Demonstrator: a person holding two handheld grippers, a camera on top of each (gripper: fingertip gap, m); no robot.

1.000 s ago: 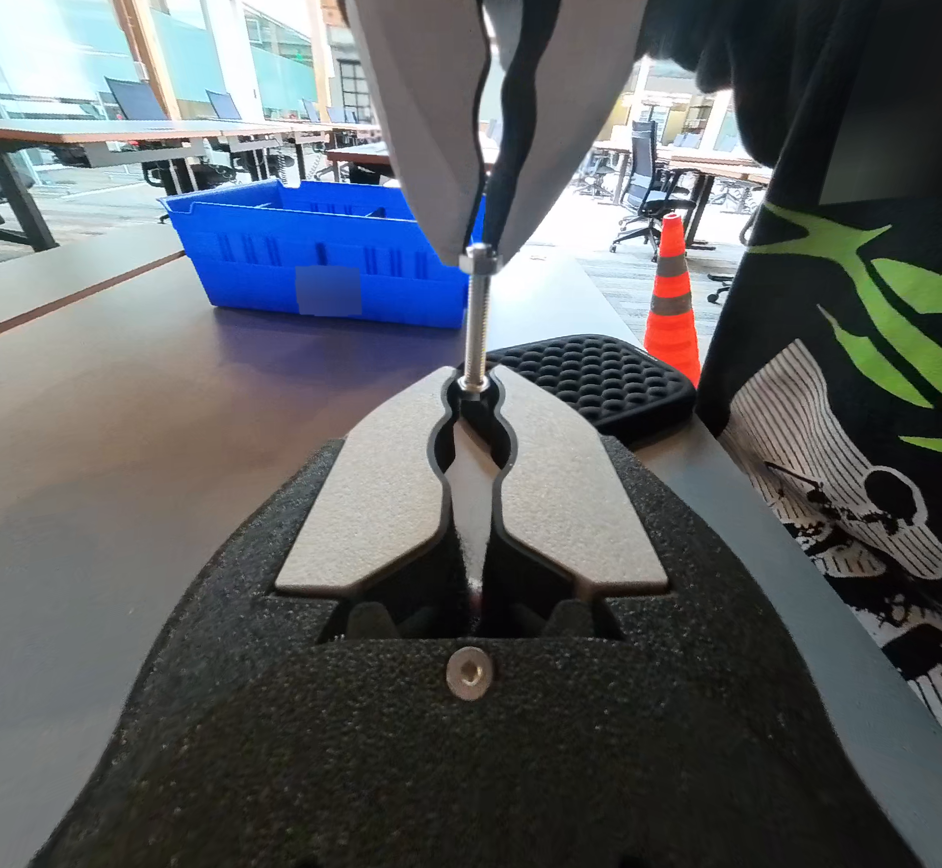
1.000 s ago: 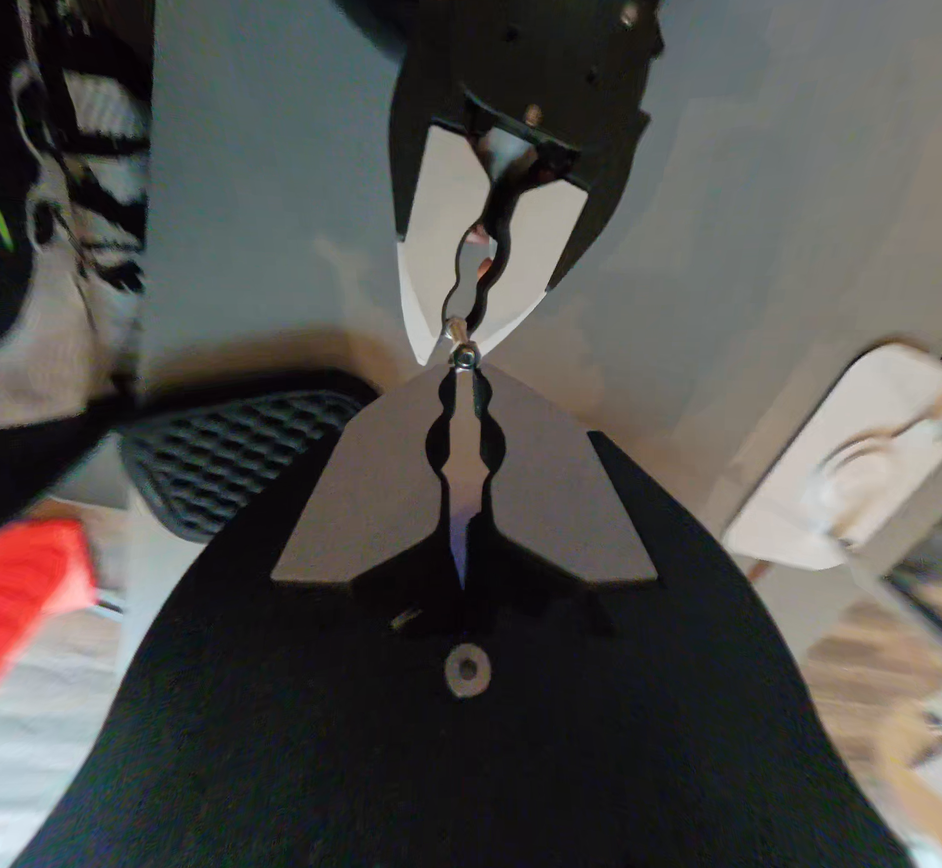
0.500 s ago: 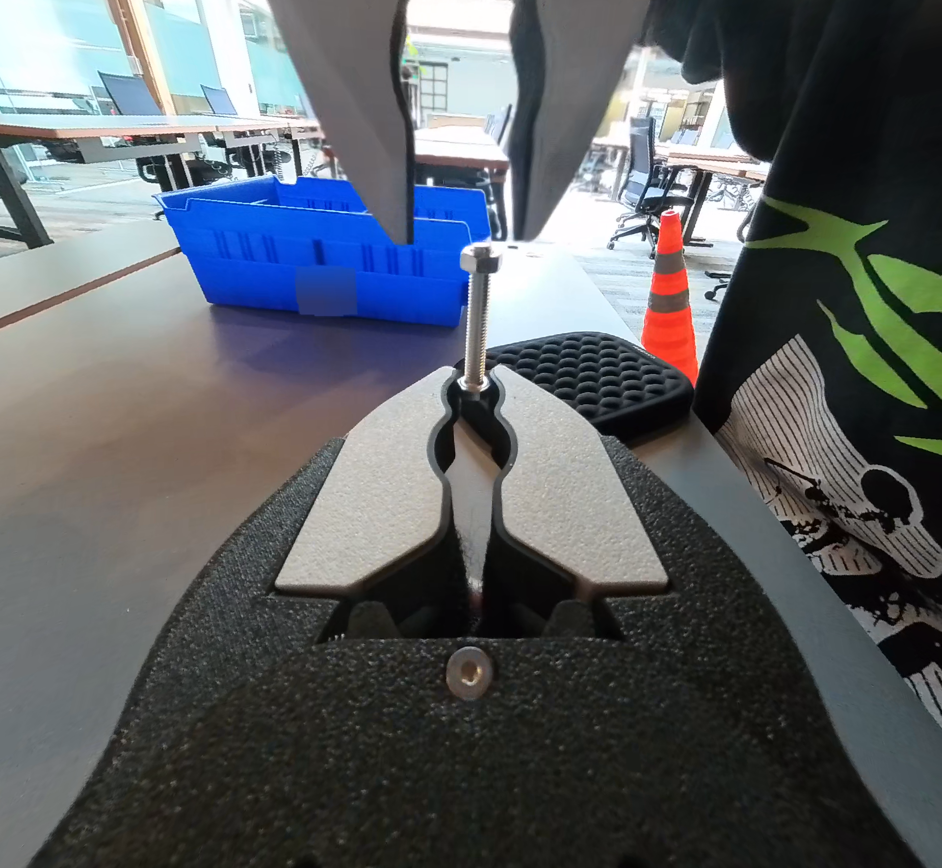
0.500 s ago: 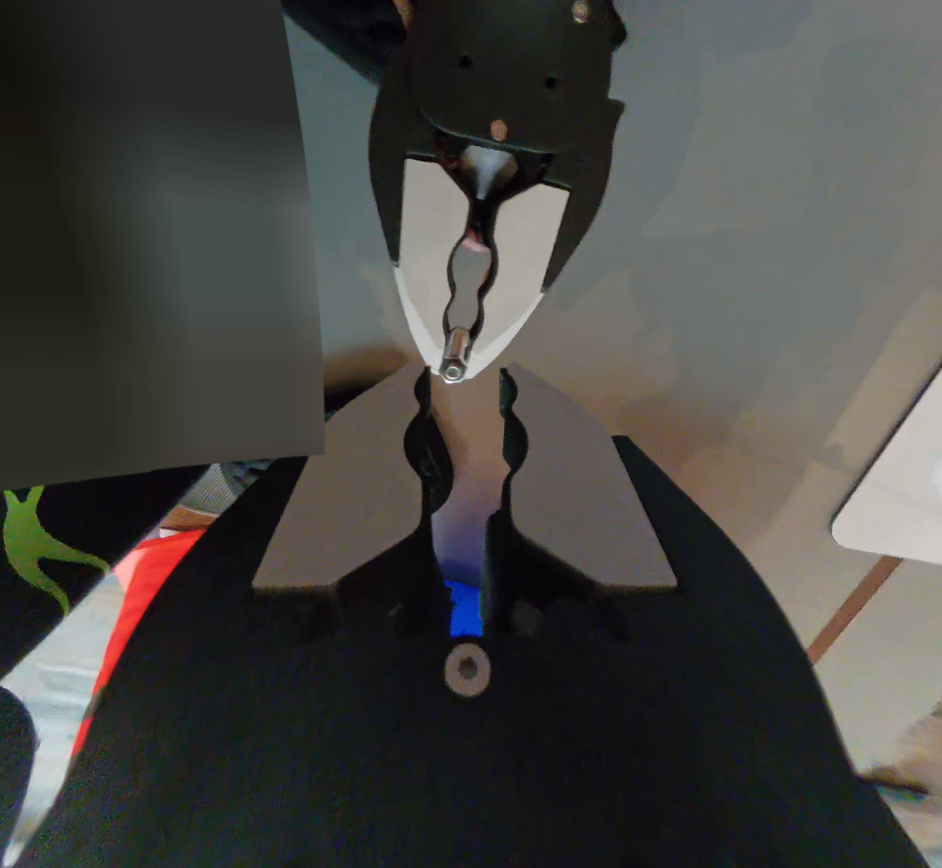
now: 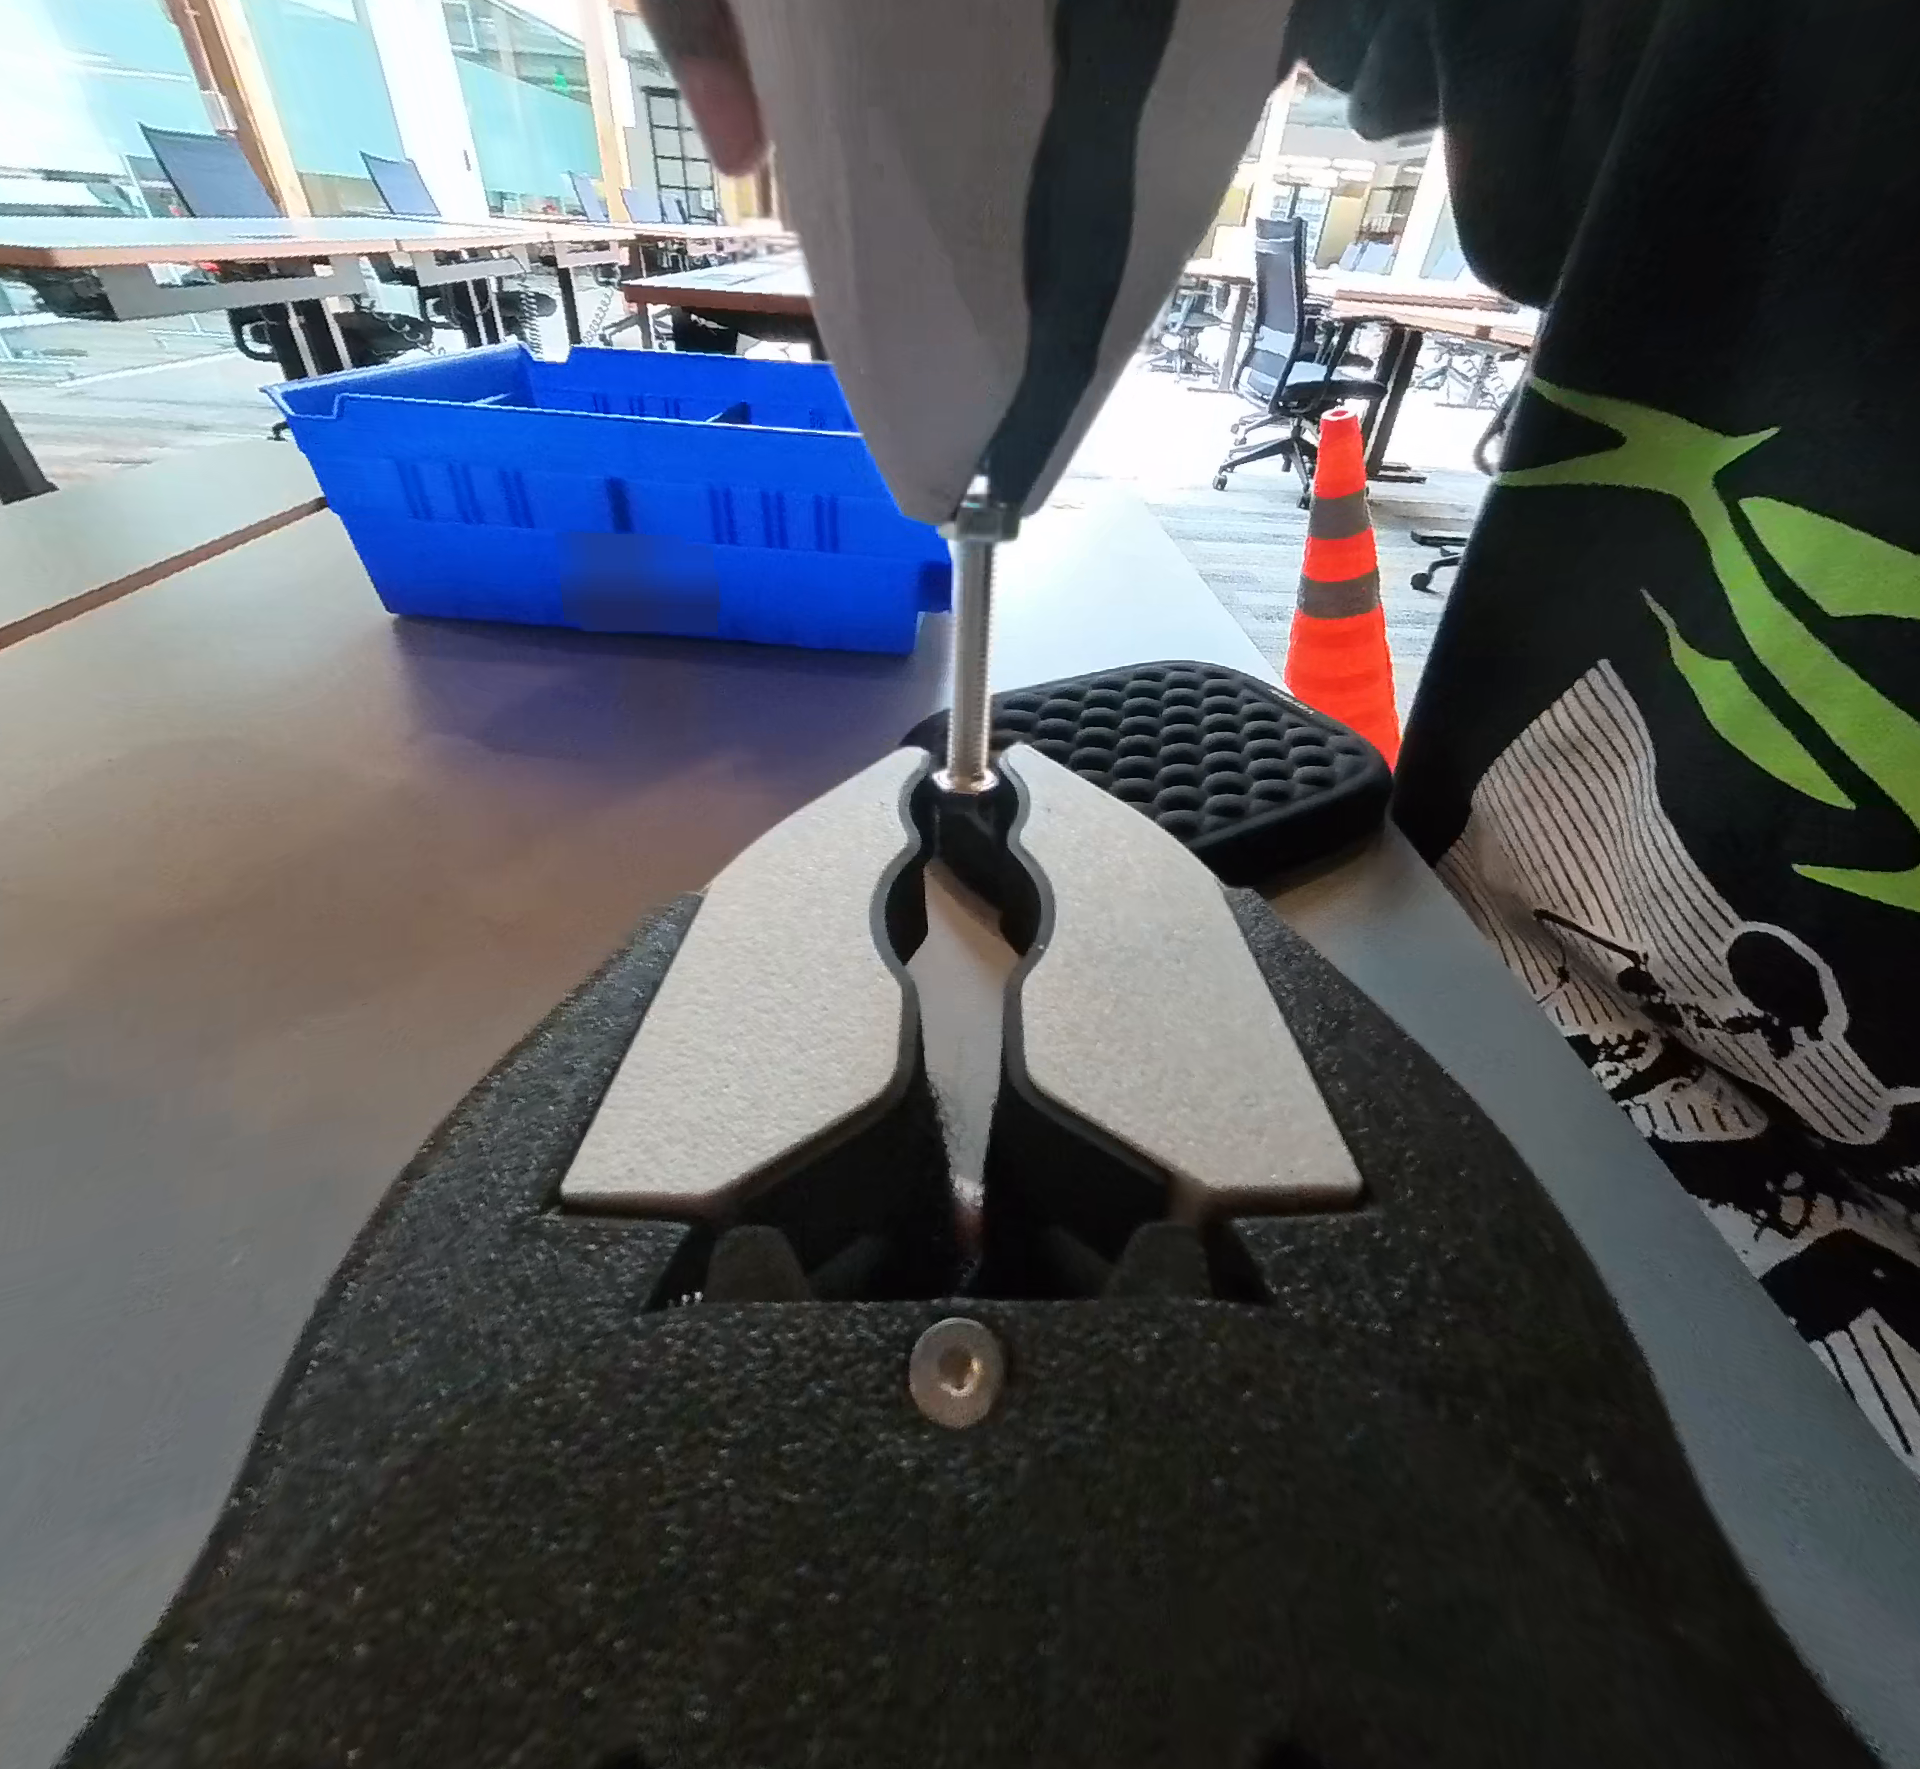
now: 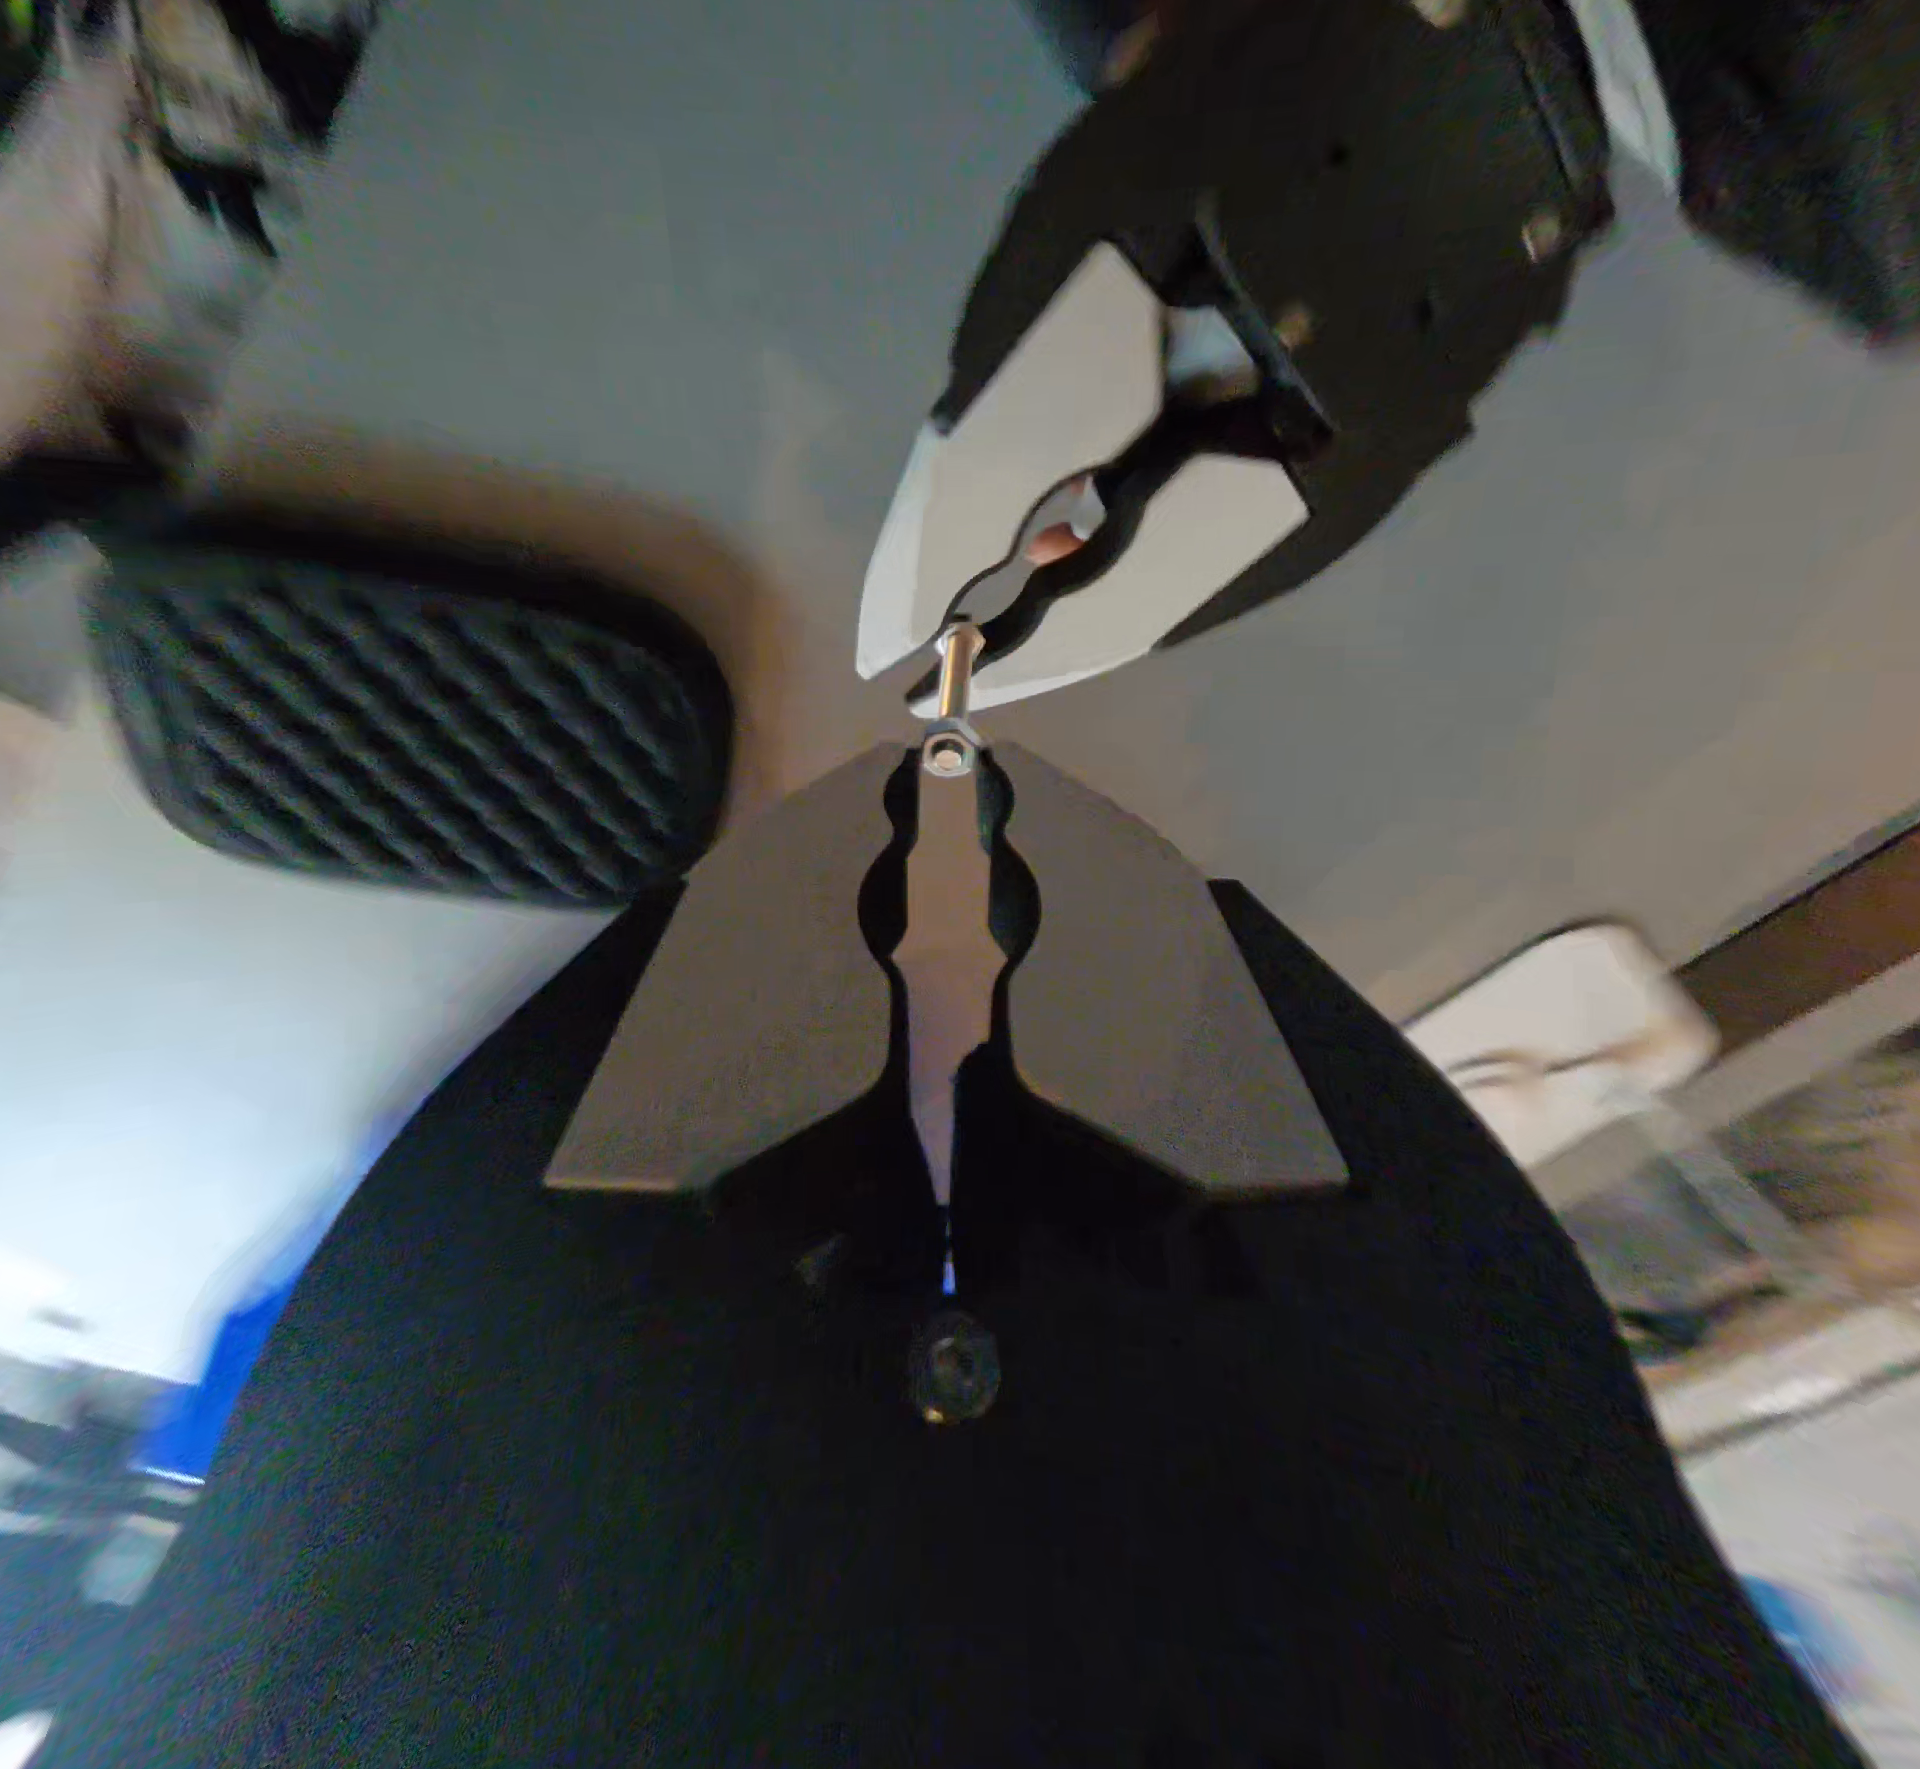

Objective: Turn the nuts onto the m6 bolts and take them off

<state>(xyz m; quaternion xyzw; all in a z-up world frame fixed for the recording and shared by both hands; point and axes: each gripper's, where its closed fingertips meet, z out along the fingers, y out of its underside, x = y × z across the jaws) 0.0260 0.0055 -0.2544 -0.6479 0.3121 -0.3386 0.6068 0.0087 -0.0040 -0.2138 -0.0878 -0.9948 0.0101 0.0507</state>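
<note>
Two grippers [image 5: 966, 769] [image 6: 951, 753], one bolt [image 5: 971, 659] (one nut [image 5: 982, 524] atop), one blue bin [image 5: 623, 493], one cone [image 5: 1340, 597].

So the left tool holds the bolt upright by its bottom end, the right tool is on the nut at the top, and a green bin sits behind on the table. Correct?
Nearly. The bin is blue, not green; the left wrist view shows it. The rest stands.

Each gripper [image 5: 971, 763] has a black, grainy-textured body with one silver screw at centre and two flat grey fingers [image 5: 769, 981] with wavy black-edged inner rims. At the frame's right, the person's black shirt [image 5: 1714, 576] bears green and white print.
</note>
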